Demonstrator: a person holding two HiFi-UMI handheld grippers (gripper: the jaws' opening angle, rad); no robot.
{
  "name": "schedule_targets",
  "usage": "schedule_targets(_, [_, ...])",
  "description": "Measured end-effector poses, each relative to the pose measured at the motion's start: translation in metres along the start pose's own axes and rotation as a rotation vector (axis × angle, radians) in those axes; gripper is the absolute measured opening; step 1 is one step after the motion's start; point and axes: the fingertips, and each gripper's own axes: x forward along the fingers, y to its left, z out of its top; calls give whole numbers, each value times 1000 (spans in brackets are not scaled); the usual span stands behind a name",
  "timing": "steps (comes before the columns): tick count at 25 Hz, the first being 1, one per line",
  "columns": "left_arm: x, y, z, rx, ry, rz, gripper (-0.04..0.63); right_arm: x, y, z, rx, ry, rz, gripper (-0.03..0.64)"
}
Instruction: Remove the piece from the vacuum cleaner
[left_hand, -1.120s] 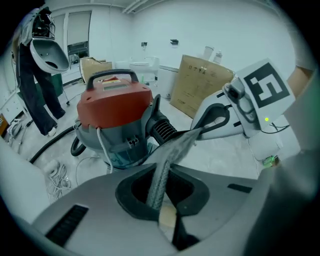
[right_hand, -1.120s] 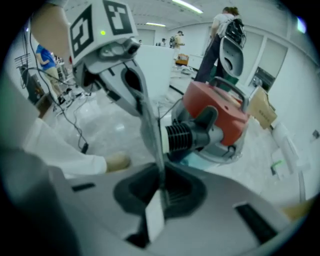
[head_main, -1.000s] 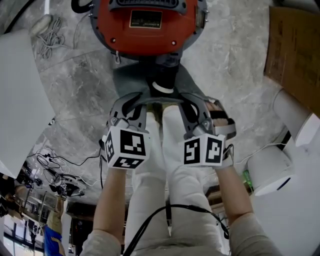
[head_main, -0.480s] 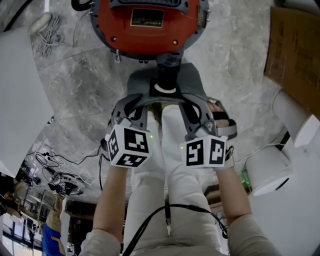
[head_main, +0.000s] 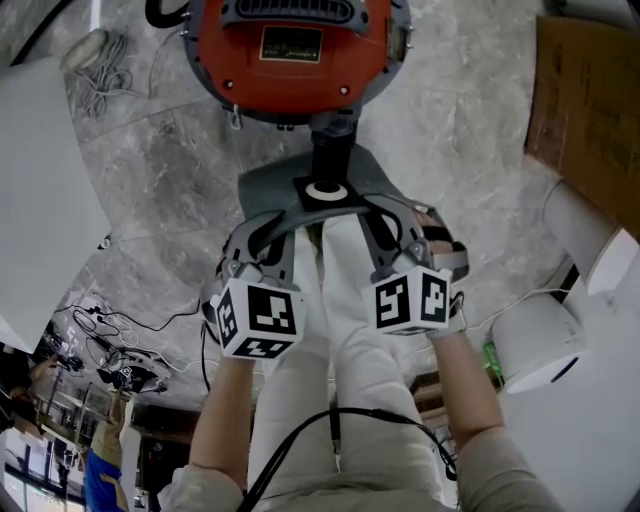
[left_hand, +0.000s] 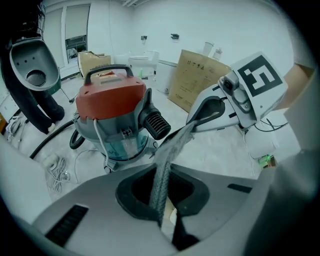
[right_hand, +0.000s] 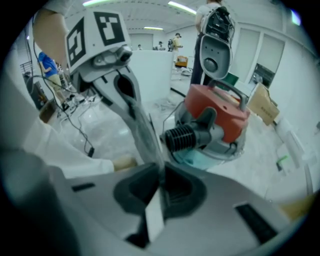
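The red vacuum cleaner (head_main: 290, 50) stands on the marble floor at the top of the head view. Its black ribbed inlet (head_main: 331, 150) points toward me. A flat grey piece (head_main: 270, 185) with a white-ringed hole sits under the inlet's tip. My left gripper (head_main: 262, 228) and right gripper (head_main: 388, 225) are each shut on its curved near edge, side by side. In the left gripper view the piece (left_hand: 167, 160) runs edge-on from my jaws to the right gripper (left_hand: 210, 110). In the right gripper view the inlet (right_hand: 182, 136) shows bare beside the piece (right_hand: 145, 135).
A cardboard box (head_main: 585, 110) leans at the right, with white appliances (head_main: 560, 340) below it. A coiled white cable (head_main: 95, 70) lies left of the vacuum, beside a white panel (head_main: 40, 190). Dark cables (head_main: 110, 350) trail at the lower left. The person's legs in white trousers (head_main: 330, 330) are under the grippers.
Both grippers have drawn the grey piece toward me, away from the vacuum. More of the black inlet now shows between the vacuum and the piece.
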Motion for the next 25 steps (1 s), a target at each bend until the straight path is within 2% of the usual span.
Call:
schedule_targets(8, [-36, -16, 8, 33, 5, -21, 31, -42, 18, 11, 70, -33, 62, 32])
schedule_targets(15, [-79, -31, 29, 72, -37, -22, 31, -89, 18, 28, 137, -86, 81, 32])
schedule_targets(20, [-120, -47, 43, 56, -41, -83, 31, -137, 27, 45, 183, -93, 135, 32])
schedule_targets(25, [-158, -51, 71, 137, -58, -98, 31, -175, 25, 62, 205, -120, 136, 32])
